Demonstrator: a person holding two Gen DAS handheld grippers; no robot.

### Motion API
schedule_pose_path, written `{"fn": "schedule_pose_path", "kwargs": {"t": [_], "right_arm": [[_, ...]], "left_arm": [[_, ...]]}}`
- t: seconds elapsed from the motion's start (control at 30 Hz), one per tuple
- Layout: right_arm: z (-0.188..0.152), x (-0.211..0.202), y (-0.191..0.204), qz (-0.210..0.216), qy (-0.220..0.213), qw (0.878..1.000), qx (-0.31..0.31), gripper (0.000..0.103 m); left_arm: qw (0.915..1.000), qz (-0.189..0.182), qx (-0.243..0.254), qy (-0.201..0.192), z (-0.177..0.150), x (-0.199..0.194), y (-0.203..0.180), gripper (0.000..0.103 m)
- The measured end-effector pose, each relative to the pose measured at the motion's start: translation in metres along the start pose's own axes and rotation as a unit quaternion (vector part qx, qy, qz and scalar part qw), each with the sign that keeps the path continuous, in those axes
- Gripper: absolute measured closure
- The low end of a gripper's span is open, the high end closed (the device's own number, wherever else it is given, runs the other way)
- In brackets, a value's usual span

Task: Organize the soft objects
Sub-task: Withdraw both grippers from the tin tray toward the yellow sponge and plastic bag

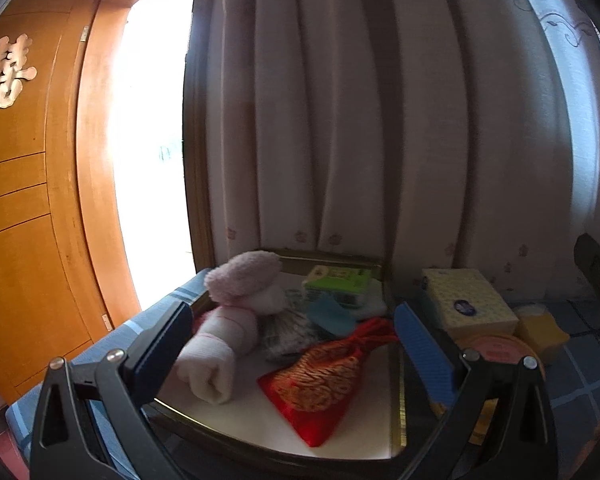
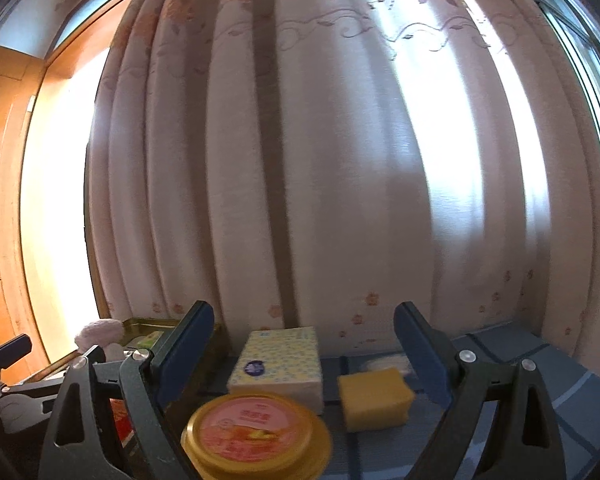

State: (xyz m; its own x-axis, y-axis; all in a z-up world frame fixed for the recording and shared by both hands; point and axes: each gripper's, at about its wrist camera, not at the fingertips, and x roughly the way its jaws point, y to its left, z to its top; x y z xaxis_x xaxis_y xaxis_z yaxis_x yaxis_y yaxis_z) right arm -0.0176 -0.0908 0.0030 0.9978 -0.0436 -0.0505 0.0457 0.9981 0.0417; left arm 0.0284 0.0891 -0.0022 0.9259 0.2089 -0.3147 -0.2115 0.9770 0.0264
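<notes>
Left wrist view: left gripper [image 1: 296, 344] jaws wide apart, nothing between pads, hovering over metal tray [image 1: 398, 436]. In tray: rolled white towel [image 1: 216, 360], pink plush [image 1: 244, 276], red drawstring pouch [image 1: 320, 380] (tilted, cord toward back).

Right wrist view: right gripper [image 2: 304, 352] jaws apart, empty. Beyond the gripper on blue cloth [image 2: 540, 364]: tissue pack [image 2: 280, 360], yellow sponge [image 2: 374, 398], round yellow-lidded tub [image 2: 256, 432].

My left gripper [image 1: 296, 344] tilts slightly downward, jaws spread wide and empty; my right gripper [image 2: 304, 352] points level beside it, jaws likewise wide, gripping nothing.
</notes>
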Motion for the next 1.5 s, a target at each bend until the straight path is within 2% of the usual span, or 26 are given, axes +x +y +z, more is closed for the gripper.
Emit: {"fn": "schedule_pose_path", "kwargs": {"t": [0.2,0.6,0.83,1.0,1.23,1.3,1.4,1.5], "right_arm": [[0.003,-0.003,-0.028,-0.028,0.001,1.0,0.001,0.01],[0.004,-0.004,-0.11,-0.102,0.026,0.992,0.066,0.01],[0.004,-0.004,-0.143,-0.13,0.041,0.988,0.071,0.01],[0.005,0.006,-0.165,-0.14,0.073,0.986,0.05,0.01],[0.007,-0.003,-0.195,-0.152,0.061,0.982,0.089,0.01],[0.006,-0.004,-0.203,-0.154,0.063,0.98,0.108,0.01],[0.004,-0.005,-0.214,-0.158,0.06,0.977,0.133,0.01],[0.004,-0.011,-0.22,-0.166,0.049,0.974,0.149,0.01]], "left_arm": [[0.9997,-0.025,0.001,0.003,-0.003,-0.008,-0.016,0.001],[0.9977,-0.064,0.023,0.0,-0.008,-0.024,-0.054,0.001],[0.9957,-0.086,0.036,0.003,-0.011,-0.028,-0.075,0.001],[0.9909,-0.124,0.052,0.003,-0.014,-0.032,-0.1,0.001],[0.9768,-0.178,0.119,-0.006,-0.012,-0.042,-0.174,0.001],[0.9749,-0.174,0.139,0.008,-0.01,-0.036,-0.199,0.001],[0.9738,-0.15,0.167,0.038,-0.011,-0.021,-0.237,0.008],[0.9759,-0.127,0.15,0.095,-0.015,0.003,-0.257,0.01]]}}
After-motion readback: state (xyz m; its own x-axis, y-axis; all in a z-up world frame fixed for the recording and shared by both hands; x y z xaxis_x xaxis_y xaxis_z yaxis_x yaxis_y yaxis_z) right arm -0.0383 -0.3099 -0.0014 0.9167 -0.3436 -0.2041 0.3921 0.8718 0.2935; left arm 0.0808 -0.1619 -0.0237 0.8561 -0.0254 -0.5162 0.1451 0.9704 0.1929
